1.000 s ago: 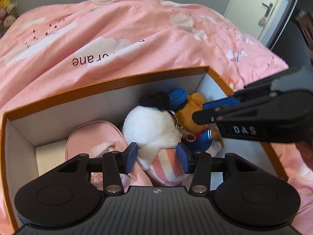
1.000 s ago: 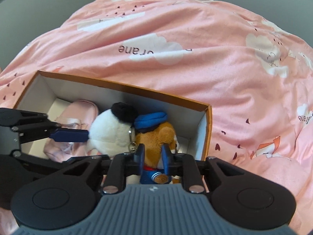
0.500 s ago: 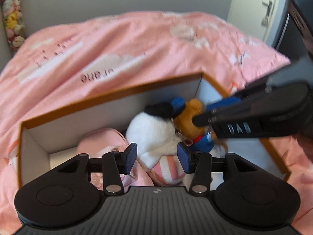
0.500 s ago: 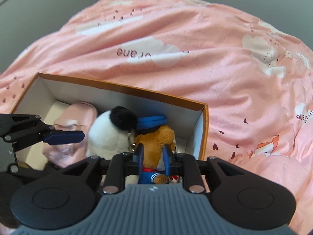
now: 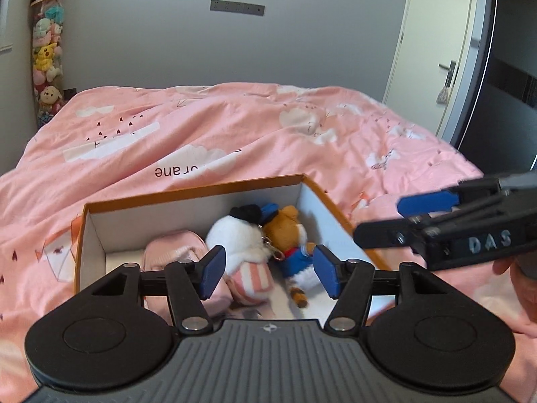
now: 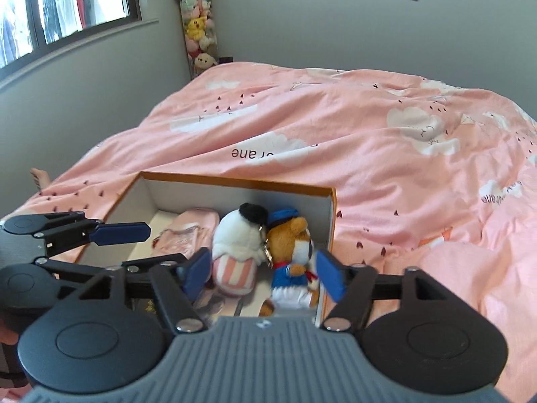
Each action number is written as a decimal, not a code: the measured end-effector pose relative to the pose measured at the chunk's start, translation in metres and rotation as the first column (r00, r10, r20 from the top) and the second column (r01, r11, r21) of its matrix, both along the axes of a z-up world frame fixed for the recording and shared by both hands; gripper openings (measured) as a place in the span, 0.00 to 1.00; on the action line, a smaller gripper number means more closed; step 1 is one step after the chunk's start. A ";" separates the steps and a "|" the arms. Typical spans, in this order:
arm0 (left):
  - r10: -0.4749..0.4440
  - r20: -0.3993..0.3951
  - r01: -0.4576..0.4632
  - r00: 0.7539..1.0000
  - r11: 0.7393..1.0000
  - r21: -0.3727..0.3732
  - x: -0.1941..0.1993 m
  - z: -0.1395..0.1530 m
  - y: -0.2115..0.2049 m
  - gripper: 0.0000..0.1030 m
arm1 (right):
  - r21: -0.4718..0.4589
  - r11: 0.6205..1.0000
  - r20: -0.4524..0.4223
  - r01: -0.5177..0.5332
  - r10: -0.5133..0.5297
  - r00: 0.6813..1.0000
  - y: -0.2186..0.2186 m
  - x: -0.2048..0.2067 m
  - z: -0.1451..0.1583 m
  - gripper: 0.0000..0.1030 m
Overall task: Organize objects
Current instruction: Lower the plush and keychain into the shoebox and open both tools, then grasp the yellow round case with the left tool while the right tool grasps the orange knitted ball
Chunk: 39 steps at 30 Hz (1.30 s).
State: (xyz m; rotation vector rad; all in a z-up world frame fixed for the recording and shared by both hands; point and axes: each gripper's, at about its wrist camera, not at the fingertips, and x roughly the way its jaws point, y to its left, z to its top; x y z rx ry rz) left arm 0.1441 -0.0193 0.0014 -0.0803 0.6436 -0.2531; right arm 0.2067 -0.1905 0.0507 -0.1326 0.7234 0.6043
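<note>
The left gripper [image 5: 265,273] and right gripper [image 6: 263,273] have just been opening; both now stand wide and hold nothing. The white plush [image 5: 235,245] and brown plush [image 5: 288,235] lie touching in the box [image 5: 188,192], at its right end, on the bed [image 5: 268,127].

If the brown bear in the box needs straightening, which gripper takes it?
Right gripper: its open jaws frame the brown bear at the box's right end. Left gripper lines up with the white plush.
</note>
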 end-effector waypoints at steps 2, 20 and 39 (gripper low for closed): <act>0.003 -0.013 -0.003 1.000 0.999 -0.042 -0.009 0.000 0.002 0.72 | -0.005 1.000 0.004 0.003 -0.003 1.000 -0.009 -0.014 0.001 0.76; -0.202 -0.290 0.150 0.935 0.970 -0.192 -0.048 -0.048 -0.016 0.51 | -0.181 0.979 -0.005 0.094 -0.097 0.995 -0.051 -0.087 -0.072 0.71; -0.332 -0.505 0.313 0.796 0.941 -0.126 -0.052 -0.118 -0.069 0.61 | -0.110 0.993 -0.331 0.048 -0.082 0.940 -0.060 -0.073 -0.133 0.46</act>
